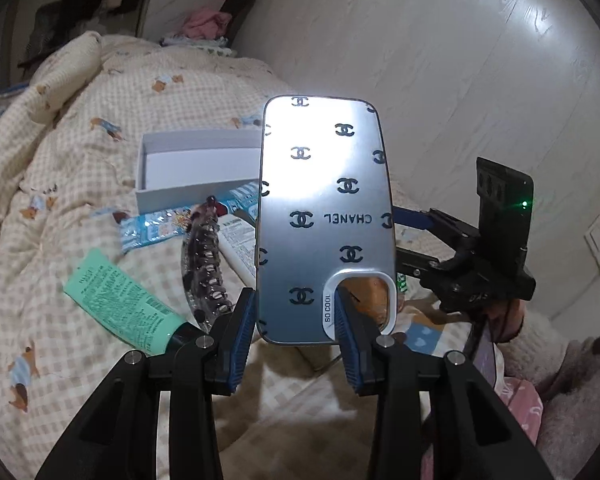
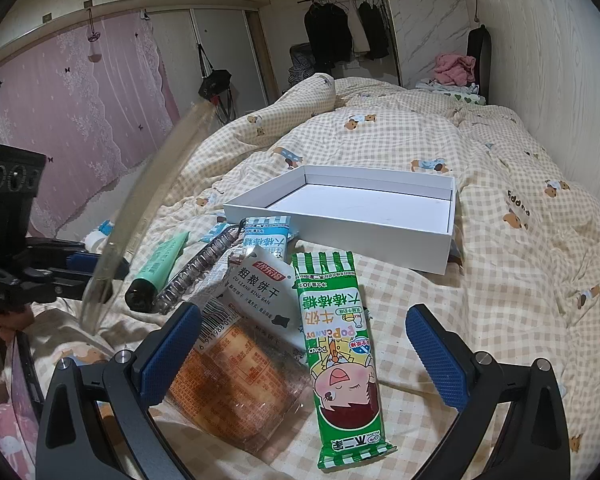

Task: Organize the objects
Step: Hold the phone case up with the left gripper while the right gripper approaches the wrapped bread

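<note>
The left gripper (image 1: 298,322) holds a silver phone case (image 1: 324,216) upright at the centre of the left wrist view, its blue pads (image 1: 244,340) pressed on the bottom left corner strip beside the camera cut-out. The case's long axis runs nearly vertical in the frame, with the cut-out end at the bottom and the plain rounded end at the top. Its mirror-like face carries black interlocked-C logos and reversed lettering, and glare whitens the upper half. In the right wrist view the same case appears edge-on as a blurred, translucent curved strip at centre left. The right gripper (image 2: 300,354) stands wide and empty at the bottom of its view, above a green candy packet (image 2: 342,354) and a biscuit packet (image 2: 240,364) on the checked quilt (image 2: 500,280). A white open box (image 2: 364,210) lies at mid-frame, with a green tube (image 2: 160,268) and a hair claw clip (image 2: 198,274) to its lower left.
</note>
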### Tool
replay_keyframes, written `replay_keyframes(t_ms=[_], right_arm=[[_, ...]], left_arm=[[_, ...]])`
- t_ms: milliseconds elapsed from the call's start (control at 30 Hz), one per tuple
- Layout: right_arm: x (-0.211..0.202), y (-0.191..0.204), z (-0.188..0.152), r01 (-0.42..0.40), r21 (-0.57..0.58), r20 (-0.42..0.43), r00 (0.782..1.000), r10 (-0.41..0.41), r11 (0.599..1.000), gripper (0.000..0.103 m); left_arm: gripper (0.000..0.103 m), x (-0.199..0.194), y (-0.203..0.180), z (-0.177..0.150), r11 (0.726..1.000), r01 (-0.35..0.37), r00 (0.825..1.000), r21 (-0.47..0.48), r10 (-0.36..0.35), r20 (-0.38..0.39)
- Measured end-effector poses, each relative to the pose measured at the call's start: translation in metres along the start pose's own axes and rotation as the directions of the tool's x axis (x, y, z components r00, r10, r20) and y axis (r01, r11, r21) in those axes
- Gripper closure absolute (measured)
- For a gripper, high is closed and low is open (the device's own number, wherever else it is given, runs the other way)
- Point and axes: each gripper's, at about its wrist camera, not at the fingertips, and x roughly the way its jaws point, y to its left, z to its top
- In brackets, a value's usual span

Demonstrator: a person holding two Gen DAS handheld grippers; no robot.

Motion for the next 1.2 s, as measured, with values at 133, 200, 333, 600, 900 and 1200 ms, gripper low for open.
replay_keyframes(t_ms=[133,200,333,600,900,1200], right_arm=[[0.000,0.000,0.000,0.000,0.001,0.000,1.000,0.000,1.000,0.000],[0.000,0.000,0.000,-0.001,0.001,0.000,1.000,0.001,1.000,0.000],[0.000,0.000,0.000,-0.001,0.001,-0.001,1.000,0.001,1.000,0.000],[0.000,0.000,0.000,-0.001,0.001,0.000,1.000,0.001,1.000,0.000],[0.000,0.000,0.000,-0.002,0.002,-0.001,1.000,0.002,1.000,0.000],[0.000,0.000,0.000,-0.002,0.002,-0.001,1.000,0.002,1.000,0.000]], left_arm=[[0.061,-0.004,0.013,-0.001,0.993,0.042,0.999,-0.109,-0.041,0.014],[0.061,-0.006,0.012,-0.004,0.991,0.063,0.998,-0.119,-0.062,0.018],[0.061,-0.011,-0.001,-0.009,0.992,0.091,0.994,-0.089,-0.086,0.061],[0.061,-0.008,0.009,-0.014,0.981,0.138,0.988,-0.135,-0.127,0.087],[0.061,-0.020,0.015,-0.016,0.978,0.144,0.977,-0.148,-0.117,0.180],[0.061,-0.028,0.016,-0.018,0.982,0.134,0.967,-0.135,-0.100,0.233]])
